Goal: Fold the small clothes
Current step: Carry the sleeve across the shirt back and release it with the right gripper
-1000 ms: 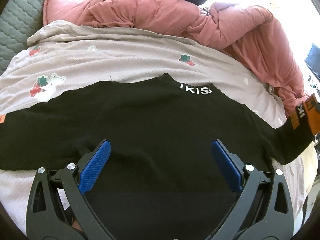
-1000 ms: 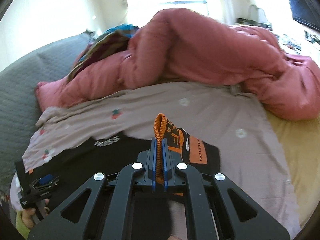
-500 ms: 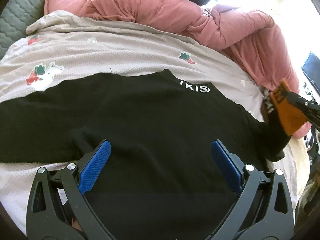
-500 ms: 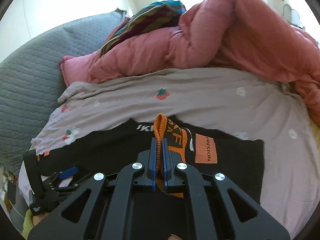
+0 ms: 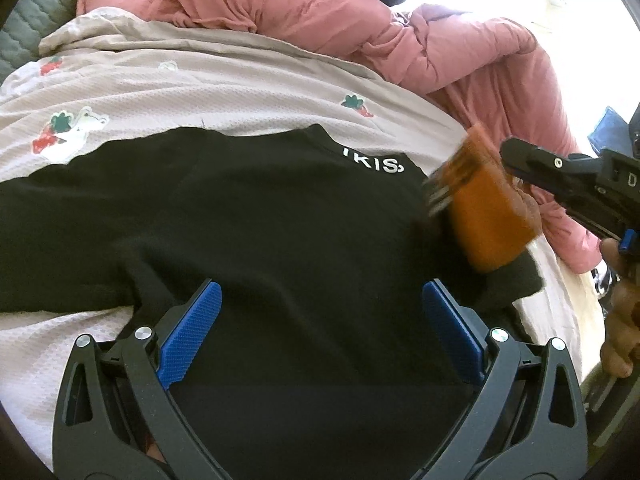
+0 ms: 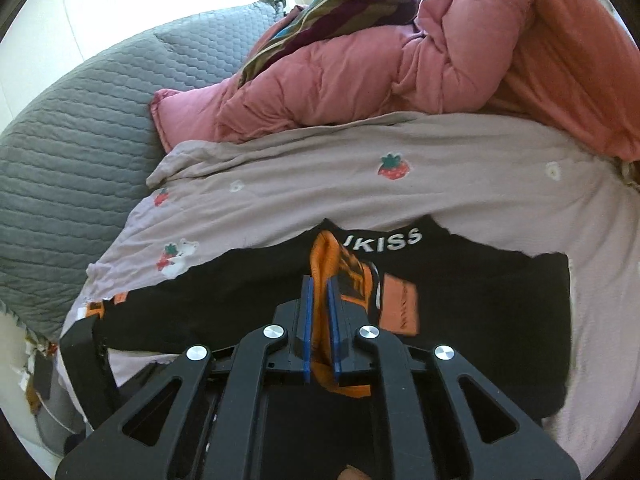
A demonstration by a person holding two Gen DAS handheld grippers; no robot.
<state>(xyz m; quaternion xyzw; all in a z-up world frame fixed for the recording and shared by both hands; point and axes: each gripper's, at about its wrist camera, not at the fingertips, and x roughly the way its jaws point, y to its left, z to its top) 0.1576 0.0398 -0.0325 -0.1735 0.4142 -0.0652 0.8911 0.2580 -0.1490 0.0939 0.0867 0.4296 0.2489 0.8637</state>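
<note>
Black sweater (image 6: 248,308) lies spread on the strawberry-print blanket (image 6: 400,192). Right gripper (image 6: 320,320), its jaws just starting to open, has the orange cuff (image 6: 322,264) between them. Left gripper (image 5: 320,336) hovers wide open, empty.

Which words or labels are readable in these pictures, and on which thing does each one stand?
"UKISS": white letters on the collar of the black shirt; the left wrist view shows only "IKIS".
Orange patch on the sleeve: print too blurred to read.
Orange cuff: lettering blurred.
"D": on the right gripper, seen in the left view.
</note>
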